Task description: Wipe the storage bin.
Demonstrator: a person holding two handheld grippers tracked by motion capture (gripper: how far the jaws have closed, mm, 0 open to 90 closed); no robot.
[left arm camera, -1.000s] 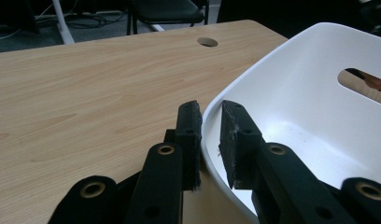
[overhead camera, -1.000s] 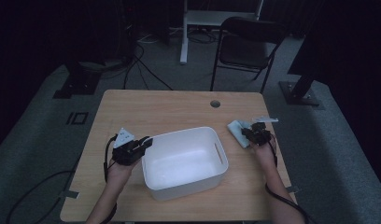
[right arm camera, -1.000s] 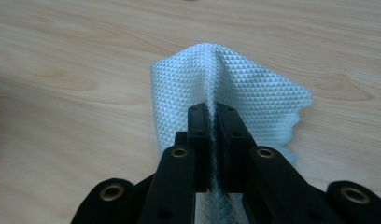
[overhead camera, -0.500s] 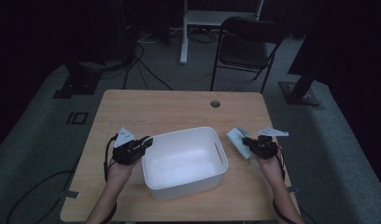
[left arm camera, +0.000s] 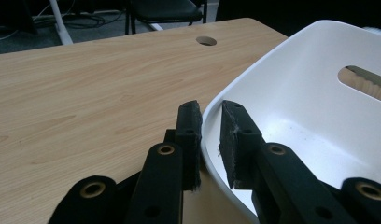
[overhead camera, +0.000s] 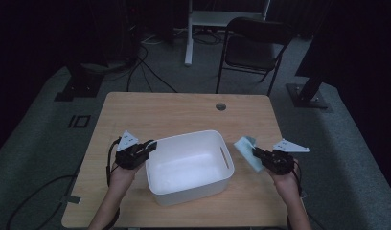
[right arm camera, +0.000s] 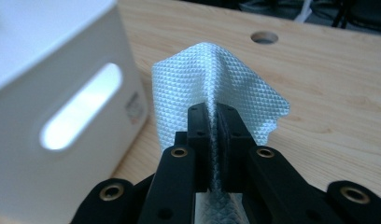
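High view shows the light wooden table (overhead camera: 184,112) with a round cable hole (overhead camera: 221,106) near its far edge, and on it, toward the near side, the white rectangular plastic bin (overhead camera: 189,165) with a slot handle in its right wall. The left gripper (overhead camera: 144,146) sits at the bin's left rim; in the left gripper view its jaws stand on either side of the white wall (left arm camera: 212,126), one outside and one inside, close to it, though I cannot tell whether they actually press it. The right gripper (overhead camera: 257,154) holds a pale blue, waffle-textured cloth (overhead camera: 246,151) just right of the bin, off the table; in the right gripper view its jaws are pinched tight on a fold of the cloth (right arm camera: 216,88). The work looks like dropping the cloth into the bin. The risk is that the loose hanging part catches on the near wall or drapes over the rim, because the cloth sits low beside the slot handle (right arm camera: 81,105); the bin could also slide if the left hold is slack. A dark folding chair (overhead camera: 253,48) stands well beyond the table, out of the way.
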